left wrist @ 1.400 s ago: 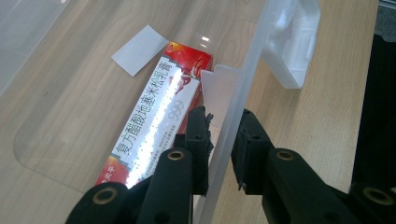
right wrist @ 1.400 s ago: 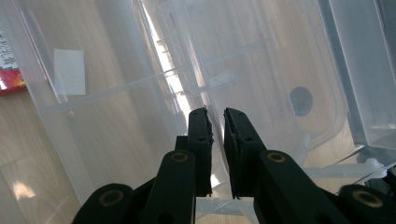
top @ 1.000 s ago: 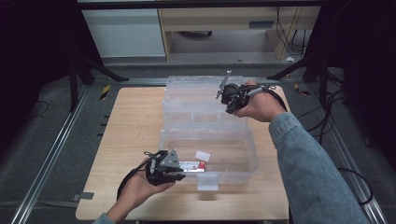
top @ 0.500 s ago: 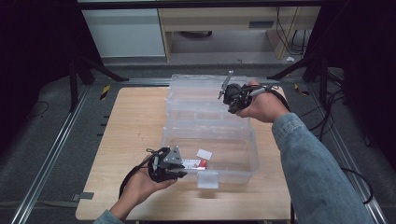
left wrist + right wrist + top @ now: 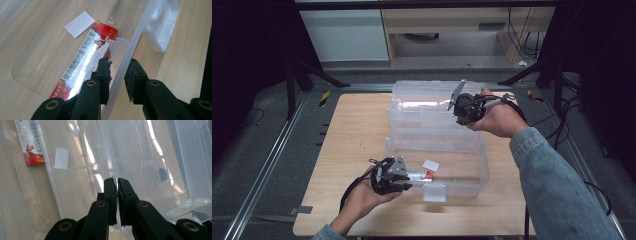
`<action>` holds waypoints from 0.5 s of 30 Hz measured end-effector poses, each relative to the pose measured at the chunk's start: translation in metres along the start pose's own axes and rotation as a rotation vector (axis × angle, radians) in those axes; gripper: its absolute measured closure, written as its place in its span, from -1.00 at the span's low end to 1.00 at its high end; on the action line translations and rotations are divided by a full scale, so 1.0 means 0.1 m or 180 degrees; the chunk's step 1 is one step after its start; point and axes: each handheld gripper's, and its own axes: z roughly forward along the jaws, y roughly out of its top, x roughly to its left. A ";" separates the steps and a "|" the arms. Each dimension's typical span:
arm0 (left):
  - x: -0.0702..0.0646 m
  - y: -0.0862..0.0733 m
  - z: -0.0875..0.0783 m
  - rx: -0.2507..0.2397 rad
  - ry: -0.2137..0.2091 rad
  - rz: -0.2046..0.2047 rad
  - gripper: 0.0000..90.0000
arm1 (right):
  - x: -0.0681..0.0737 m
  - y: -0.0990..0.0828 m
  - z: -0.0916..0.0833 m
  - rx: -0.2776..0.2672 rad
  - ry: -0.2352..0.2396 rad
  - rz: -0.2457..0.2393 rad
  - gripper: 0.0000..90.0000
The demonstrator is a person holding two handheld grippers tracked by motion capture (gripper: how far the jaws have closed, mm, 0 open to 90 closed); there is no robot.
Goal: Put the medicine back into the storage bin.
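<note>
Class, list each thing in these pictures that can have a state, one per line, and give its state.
Box: open, holding the carton.
Lid: raised, pinched by the right gripper.
Carton: lying flat in the box.
Left gripper: shut on the box wall.
Right gripper: shut on the lid.

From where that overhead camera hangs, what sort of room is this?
Probably a lab or recording workshop: a wooden table on metal rails, loose cables on the floor, and dark stands around it.
</note>
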 end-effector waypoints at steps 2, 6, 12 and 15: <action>0.00 0.00 0.00 0.0006 0.0005 0.0007 0.64 | 0.04 -0.01 -0.03 -0.0027 -0.0002 0.0009 0.92; 0.00 0.00 0.00 -0.0001 0.0004 0.0003 0.63 | 0.08 -0.04 -0.06 -0.0075 0.0005 -0.0007 0.93; 0.00 0.01 0.01 0.0000 0.0010 0.0001 0.62 | 0.18 -0.09 -0.12 -0.0136 0.0014 -0.0023 0.94; 0.00 0.01 0.01 0.0005 0.0020 -0.0008 0.62 | 0.22 -0.10 -0.14 -0.0152 0.0002 -0.0029 0.94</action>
